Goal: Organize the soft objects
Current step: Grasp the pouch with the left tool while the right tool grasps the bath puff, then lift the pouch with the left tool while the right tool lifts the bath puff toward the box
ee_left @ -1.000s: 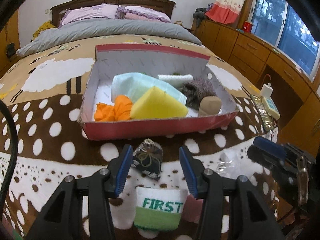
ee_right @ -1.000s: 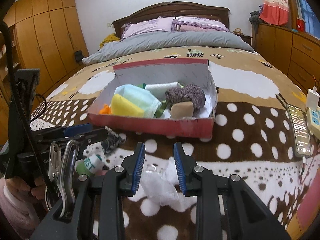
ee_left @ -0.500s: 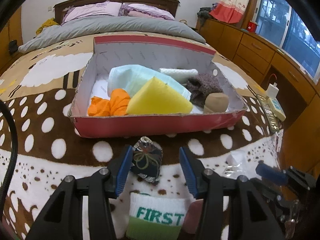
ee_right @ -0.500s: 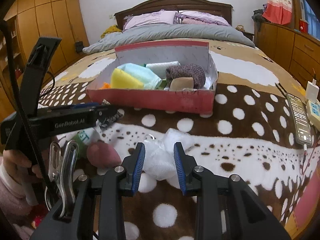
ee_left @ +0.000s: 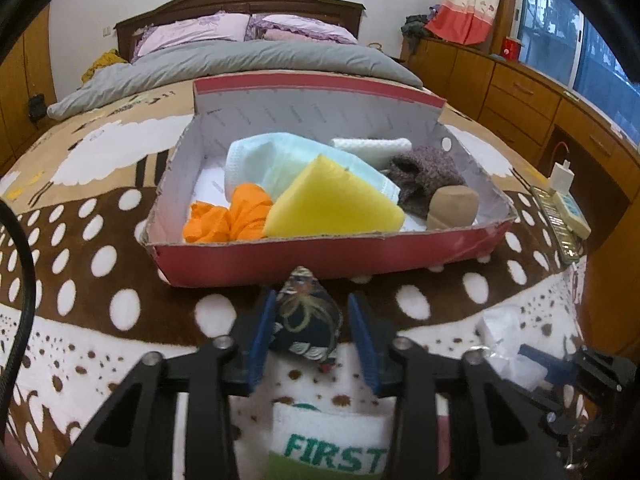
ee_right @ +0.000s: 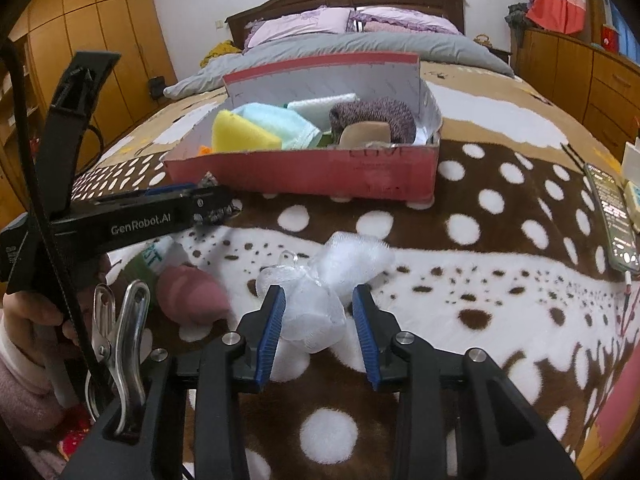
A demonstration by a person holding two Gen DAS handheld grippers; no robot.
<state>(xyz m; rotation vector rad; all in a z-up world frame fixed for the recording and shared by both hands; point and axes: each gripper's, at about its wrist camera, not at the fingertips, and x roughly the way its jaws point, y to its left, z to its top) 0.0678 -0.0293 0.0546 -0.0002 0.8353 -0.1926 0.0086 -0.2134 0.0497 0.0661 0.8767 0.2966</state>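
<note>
A red cardboard box (ee_left: 280, 256) (ee_right: 304, 168) on the bed holds a yellow sponge (ee_left: 332, 204), orange cloth (ee_left: 232, 216), pale blue mask (ee_left: 280, 160), brown knit piece (ee_left: 424, 172), tan roll (ee_left: 452, 208) and white cloth (ee_left: 372, 148). My left gripper (ee_left: 312, 328) is open around a dark patterned pouch (ee_left: 308, 320) lying in front of the box. My right gripper (ee_right: 320, 316) is open around a white mesh puff (ee_right: 320, 292) on the blanket. A white and green "FIRST" sock (ee_left: 328, 444) lies under the left gripper.
A pink soft object (ee_right: 192, 296) lies left of the puff. A phone (ee_right: 612, 216) and a power strip (ee_left: 568, 208) lie at the bed's right edge. Pillows and a grey duvet (ee_left: 240, 60) are behind the box. Wooden drawers (ee_left: 540, 104) line the right wall.
Both grippers moved forward and down: the left now straddles the dark pouch, the right now straddles the white puff. The left jaws narrowed; the right jaws widened slightly.
</note>
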